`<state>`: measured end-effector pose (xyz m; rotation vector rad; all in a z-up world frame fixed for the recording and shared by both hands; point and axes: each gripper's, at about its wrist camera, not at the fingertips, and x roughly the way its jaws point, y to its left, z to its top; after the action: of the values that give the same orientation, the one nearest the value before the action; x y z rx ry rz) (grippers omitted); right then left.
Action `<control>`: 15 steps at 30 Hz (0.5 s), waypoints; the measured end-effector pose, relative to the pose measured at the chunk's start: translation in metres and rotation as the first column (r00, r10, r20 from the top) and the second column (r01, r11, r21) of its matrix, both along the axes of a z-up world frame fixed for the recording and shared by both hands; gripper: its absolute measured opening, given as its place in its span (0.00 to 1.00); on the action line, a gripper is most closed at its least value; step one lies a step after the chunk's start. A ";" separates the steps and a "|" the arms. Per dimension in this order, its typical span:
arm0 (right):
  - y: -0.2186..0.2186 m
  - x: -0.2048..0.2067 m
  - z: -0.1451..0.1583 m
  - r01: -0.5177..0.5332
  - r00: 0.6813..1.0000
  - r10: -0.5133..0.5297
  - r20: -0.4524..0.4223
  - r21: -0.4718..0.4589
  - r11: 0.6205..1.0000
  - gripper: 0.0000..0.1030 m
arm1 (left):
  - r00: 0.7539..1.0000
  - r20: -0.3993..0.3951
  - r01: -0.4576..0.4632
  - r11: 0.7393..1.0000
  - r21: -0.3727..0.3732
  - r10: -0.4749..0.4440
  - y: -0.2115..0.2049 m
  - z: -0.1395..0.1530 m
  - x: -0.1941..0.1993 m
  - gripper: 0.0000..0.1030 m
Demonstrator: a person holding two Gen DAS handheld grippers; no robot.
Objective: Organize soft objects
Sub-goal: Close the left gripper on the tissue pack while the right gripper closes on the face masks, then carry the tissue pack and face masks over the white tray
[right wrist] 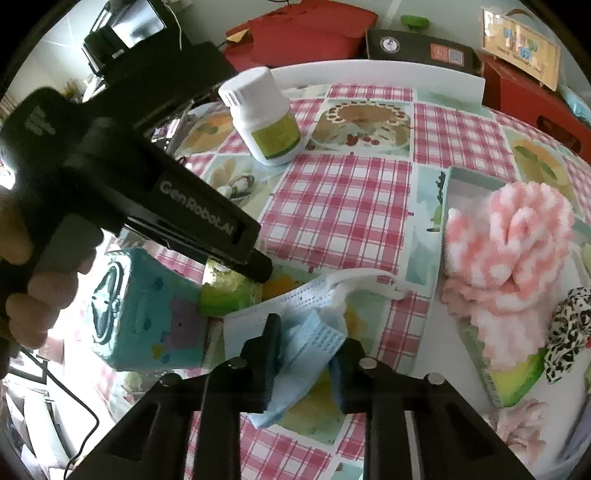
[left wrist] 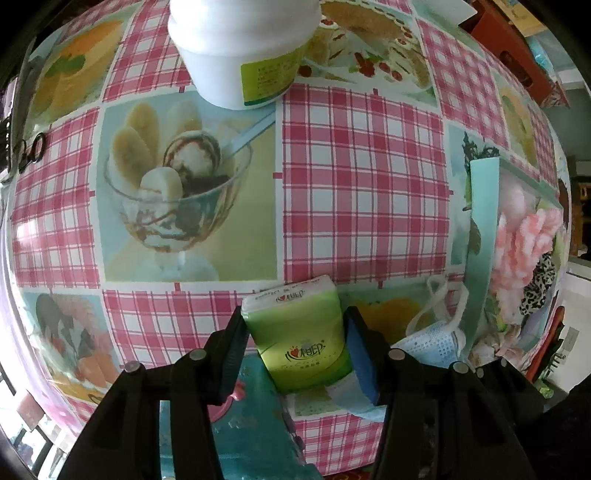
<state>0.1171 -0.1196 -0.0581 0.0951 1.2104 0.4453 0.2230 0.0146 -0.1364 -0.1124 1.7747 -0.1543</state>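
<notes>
Tissue pack [left wrist: 295, 334] beside tray [left wrist: 478, 229] on tabletop [left wrist: 362, 177], left tool [left wrist: 291, 354] clamped on its sides: light, squashy | face mask [right wrist: 295, 332] nearer tray, right tool [right wrist: 306, 369] pinching its folded edge: limp, likely to drape.

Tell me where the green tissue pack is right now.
The green tissue pack sits between the left gripper jaws on the table, low and central in the left wrist view, with the blue face mask just to its right.

a lived-in home: dessert-print plaid tablecloth [left wrist: 362, 192], white pill bottle [right wrist: 266, 118], red boxes [right wrist: 306, 33] behind
</notes>
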 end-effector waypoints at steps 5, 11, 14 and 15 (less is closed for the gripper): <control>-0.005 -0.002 0.010 0.006 1.000 -0.006 0.020 0.023 1.000 0.18 | 1.000 0.030 -0.007 1.000 -0.021 0.007 -0.002 0.015 -0.009 0.51; -0.014 -0.007 0.020 0.024 0.999 -0.025 0.030 0.042 0.999 0.18 | 0.996 0.079 -0.025 0.999 -0.021 0.027 -0.006 0.044 -0.014 0.51; -0.022 -0.014 0.035 0.034 0.998 -0.037 0.054 0.051 0.998 0.18 | 0.992 0.116 -0.038 0.999 -0.034 0.042 -0.010 0.064 -0.018 0.51; -0.024 -0.015 0.040 0.038 0.997 -0.042 0.064 0.054 0.998 0.18 | 0.990 0.133 -0.039 0.998 -0.039 0.044 -0.013 0.073 -0.021 0.51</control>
<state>0.1018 -0.1435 -0.0181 0.1487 1.1311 0.4422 0.2017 0.0019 -0.0630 -0.1617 1.6354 -0.1610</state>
